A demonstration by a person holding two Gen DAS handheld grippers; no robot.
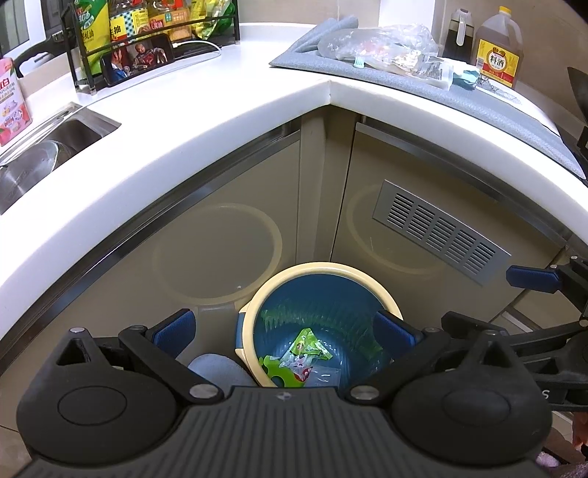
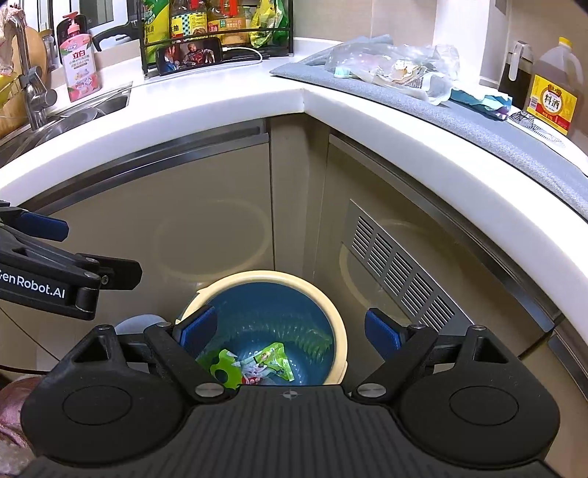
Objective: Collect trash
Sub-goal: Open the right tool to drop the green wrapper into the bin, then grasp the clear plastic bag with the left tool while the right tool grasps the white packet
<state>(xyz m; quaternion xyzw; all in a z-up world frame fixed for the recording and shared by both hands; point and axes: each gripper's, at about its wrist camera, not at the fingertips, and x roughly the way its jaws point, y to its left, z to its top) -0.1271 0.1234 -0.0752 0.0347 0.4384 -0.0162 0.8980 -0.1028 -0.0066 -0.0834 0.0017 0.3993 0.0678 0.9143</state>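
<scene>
A blue trash bin with a cream rim [image 1: 382,285] [image 2: 340,320] stands on the floor in the cabinet corner. Green and white wrappers [image 1: 307,351] [image 2: 270,358] lie at its bottom. My left gripper [image 1: 284,329] is open and empty above the bin. My right gripper [image 2: 290,329] is open and empty above the bin too. A pile of clear plastic bags and wrappers [image 1: 382,47] [image 2: 400,64] lies on the grey mat [image 1: 488,106] [image 2: 459,114] on the counter.
The white L-shaped counter [image 1: 220,110] [image 2: 220,106] carries a sink [image 1: 47,147], a rack of bottles [image 1: 147,25], a phone [image 2: 189,53] and a brown bottle [image 2: 553,92]. A vent grille [image 1: 437,229] sits in the right cabinet door.
</scene>
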